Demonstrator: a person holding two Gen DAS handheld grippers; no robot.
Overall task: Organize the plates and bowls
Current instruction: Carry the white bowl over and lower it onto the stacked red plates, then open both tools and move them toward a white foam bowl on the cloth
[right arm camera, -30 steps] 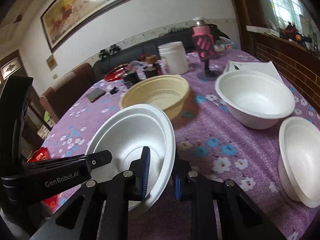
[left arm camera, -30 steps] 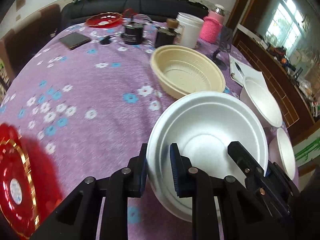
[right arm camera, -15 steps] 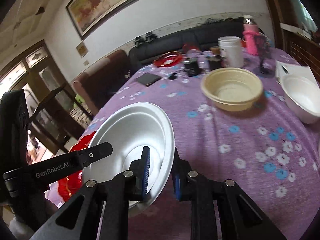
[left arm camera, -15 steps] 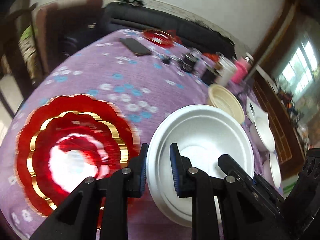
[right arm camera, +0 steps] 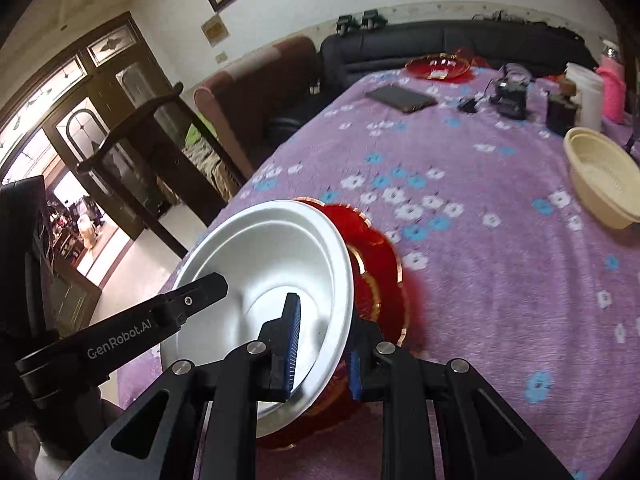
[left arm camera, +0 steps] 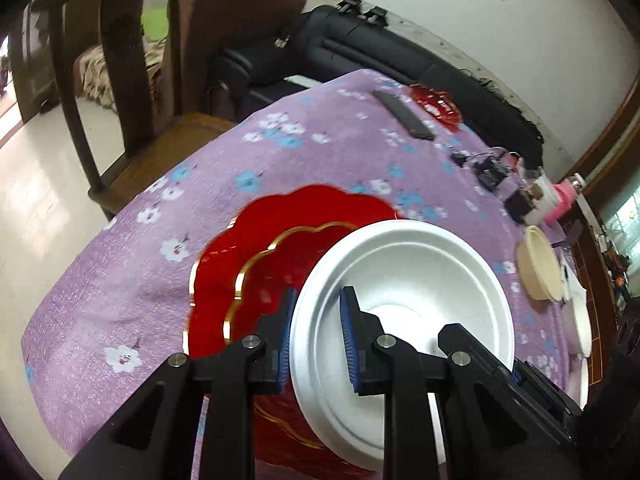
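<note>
Left of the left gripper the purple flowered tablecloth runs to the table edge, with a wooden chair past it. Directly ahead of and beneath that gripper sits the red scalloped plate with gold trim. The left gripper is clamped on the left rim of the white foam bowl, one pad outside the wall and one inside, jaws narrow. The right gripper pinches the opposite rim of the same bowl in the same manner, its jaws close together on the wall. So the bowl is carried between both tools, tilted, and hangs over the red plate; whether it touches the plate cannot be told.

Farther right and ahead of the right gripper lies open cloth, then a cream bowl well apart. In the left view, white bowls show at the far right edge beyond the cream one. At the far end sit a dark phone, a second red plate and some jars.

As a judgement, the sorting is at an early stage: one white bowl is being brought to the red plate but not yet released, and the cream bowl, the other white bowls and the far red plate are all ungathered
</note>
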